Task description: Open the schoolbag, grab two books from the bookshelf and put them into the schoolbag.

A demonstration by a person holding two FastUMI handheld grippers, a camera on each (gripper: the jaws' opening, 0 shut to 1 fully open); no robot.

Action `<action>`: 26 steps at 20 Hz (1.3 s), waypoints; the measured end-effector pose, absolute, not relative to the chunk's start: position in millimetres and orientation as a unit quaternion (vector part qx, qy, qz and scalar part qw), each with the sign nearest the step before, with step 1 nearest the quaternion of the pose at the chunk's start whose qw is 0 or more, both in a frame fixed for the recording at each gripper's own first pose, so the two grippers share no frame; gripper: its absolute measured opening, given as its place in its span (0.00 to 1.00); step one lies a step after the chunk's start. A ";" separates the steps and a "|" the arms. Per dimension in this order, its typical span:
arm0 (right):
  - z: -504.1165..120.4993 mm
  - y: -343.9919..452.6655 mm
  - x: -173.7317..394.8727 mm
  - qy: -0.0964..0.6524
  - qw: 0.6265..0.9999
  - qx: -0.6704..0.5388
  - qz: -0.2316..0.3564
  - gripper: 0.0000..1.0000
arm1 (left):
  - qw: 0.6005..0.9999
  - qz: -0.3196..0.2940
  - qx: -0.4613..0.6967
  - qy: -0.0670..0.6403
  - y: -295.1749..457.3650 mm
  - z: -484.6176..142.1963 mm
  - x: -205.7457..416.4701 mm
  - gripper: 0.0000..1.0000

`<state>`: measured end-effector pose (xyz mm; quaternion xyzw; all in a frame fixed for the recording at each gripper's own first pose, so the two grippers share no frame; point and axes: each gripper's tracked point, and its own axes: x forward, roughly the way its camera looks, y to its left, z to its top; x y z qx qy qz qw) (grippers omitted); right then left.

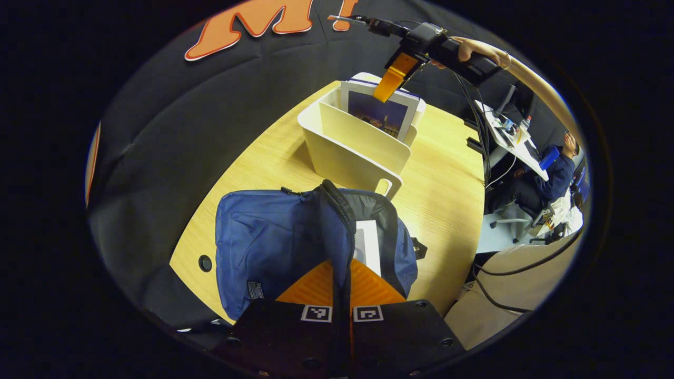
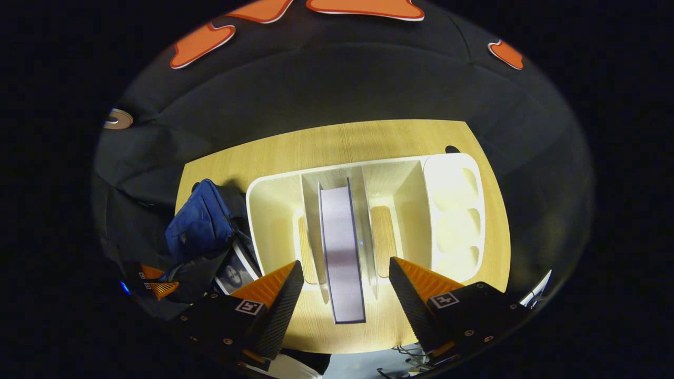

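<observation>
The blue schoolbag lies on the wooden table, unzipped, with a white book inside it. My left gripper is shut on the zippered edge of the bag's opening and holds it up. Behind the bag stands the white bookshelf with a book upright in it. My right gripper hovers open above that book, one finger on each side of its top edge without touching. In the left gripper view the right gripper hangs over the shelf, held by a hand.
The shelf has several slots and a side tray with round cups. The bag lies just left of it. Beyond the table's right edge are cables, a desk and a seated person.
</observation>
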<state>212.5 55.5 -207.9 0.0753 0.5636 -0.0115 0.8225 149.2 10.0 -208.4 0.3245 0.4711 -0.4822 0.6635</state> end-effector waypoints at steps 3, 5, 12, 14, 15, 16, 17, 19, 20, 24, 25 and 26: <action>-213.1 51.2 209.5 0.582 0.812 0.043 -0.014 0.76 | 0.665 -0.480 0.323 0.472 11.9 -208.6 149.0 0.01; -218.2 54.5 210.8 0.581 0.813 0.034 -0.008 0.33 | 0.665 -0.479 0.323 0.473 11.7 -210.1 149.1 0.01; -199.2 61.4 212.7 0.558 0.828 0.051 -0.002 0.30 | 0.664 -0.479 0.321 0.476 11.1 -211.9 148.3 0.01; -184.6 56.6 211.1 0.546 0.836 0.051 -0.002 0.30 | 0.665 -0.478 0.320 0.475 9.6 -212.2 146.8 0.01; -175.7 55.2 209.0 0.539 0.841 0.054 -0.003 0.30 | 0.666 -0.478 0.321 0.475 10.0 -212.8 148.2 0.01; -165.2 54.3 205.8 0.531 0.846 0.057 -0.003 0.30 | 0.666 -0.478 0.322 0.473 9.1 -212.2 149.4 0.01; -154.0 51.8 203.5 0.521 0.851 0.059 -0.004 0.30 | 0.666 -0.479 0.324 0.471 9.5 -210.4 148.7 0.01; -127.1 44.3 197.2 0.500 0.864 0.063 -0.011 0.30 | 0.666 -0.480 0.325 0.469 9.3 -209.9 148.3 0.01; -113.4 41.5 192.8 0.487 0.871 0.065 -0.014 0.29 | 0.666 -0.480 0.326 0.469 8.4 -209.6 147.3 0.01; -62.3 40.8 168.7 0.436 0.897 0.080 -0.010 0.29 | 0.664 -0.482 0.323 0.471 7.2 -212.3 147.2 0.01; -51.2 42.4 161.8 0.425 0.900 0.092 -0.008 0.30 | 0.665 -0.482 0.321 0.472 7.0 -213.2 148.9 0.01; -40.9 46.2 153.6 0.415 0.904 0.104 -0.002 0.29 | 0.667 -0.480 0.321 0.471 7.0 -213.7 149.9 0.01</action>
